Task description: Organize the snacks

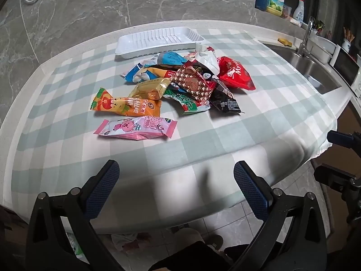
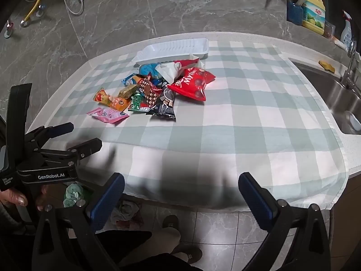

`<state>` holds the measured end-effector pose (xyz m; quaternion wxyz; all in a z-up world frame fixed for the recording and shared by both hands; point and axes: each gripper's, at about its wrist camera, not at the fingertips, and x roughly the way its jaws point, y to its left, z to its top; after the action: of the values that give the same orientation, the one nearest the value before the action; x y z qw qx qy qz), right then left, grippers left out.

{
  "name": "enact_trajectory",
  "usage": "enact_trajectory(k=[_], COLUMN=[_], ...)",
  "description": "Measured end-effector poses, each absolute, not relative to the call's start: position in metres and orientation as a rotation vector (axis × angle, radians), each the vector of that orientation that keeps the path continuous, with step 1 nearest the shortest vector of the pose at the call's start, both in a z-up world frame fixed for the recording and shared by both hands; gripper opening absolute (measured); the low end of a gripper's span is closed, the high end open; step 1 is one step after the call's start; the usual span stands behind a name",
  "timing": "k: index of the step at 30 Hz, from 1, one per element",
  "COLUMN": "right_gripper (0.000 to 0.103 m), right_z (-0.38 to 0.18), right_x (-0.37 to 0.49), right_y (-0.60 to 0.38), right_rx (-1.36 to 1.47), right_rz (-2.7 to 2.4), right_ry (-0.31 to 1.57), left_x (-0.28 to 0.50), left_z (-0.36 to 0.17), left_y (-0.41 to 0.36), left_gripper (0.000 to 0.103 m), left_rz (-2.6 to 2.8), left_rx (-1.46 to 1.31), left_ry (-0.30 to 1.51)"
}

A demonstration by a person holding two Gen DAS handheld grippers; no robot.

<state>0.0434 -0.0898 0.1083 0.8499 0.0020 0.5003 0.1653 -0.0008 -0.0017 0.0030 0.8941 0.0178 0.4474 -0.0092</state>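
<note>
A pile of snack packets (image 1: 187,83) lies on the checked tablecloth, also in the right wrist view (image 2: 155,88). A pink packet (image 1: 135,127) and an orange packet (image 1: 126,105) lie nearest me; a red bag (image 1: 235,73) lies at the right. An empty white tray (image 1: 158,40) sits behind the pile, also in the right wrist view (image 2: 173,49). My left gripper (image 1: 176,171) is open and empty over the table's near edge. My right gripper (image 2: 181,183) is open and empty, also at the near edge. The left gripper shows in the right wrist view (image 2: 83,135).
A steel sink (image 2: 334,92) with a tap (image 1: 306,36) lies at the right. Detergent bottles (image 2: 313,15) and a spray bottle (image 1: 299,9) stand on the back counter. A yellow sponge (image 2: 326,66) lies by the sink. The table's near edge (image 1: 203,214) drops to tiled floor.
</note>
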Motion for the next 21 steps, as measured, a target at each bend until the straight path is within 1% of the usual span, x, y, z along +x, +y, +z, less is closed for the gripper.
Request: enact_trajectory(k=[21], right_gripper=[0.103], right_z=[0.1087], right_x=[0.045], right_y=[-0.0928], right_rx=[0.005], right_rz=[0.352], right_ry=[1.049], left_x=[-0.002], left_z=[0.0024], left_y=[-0.0074], left_gripper=[0.103], left_rz=[-0.026], left_rx=[0.047], left_ry=[0.922])
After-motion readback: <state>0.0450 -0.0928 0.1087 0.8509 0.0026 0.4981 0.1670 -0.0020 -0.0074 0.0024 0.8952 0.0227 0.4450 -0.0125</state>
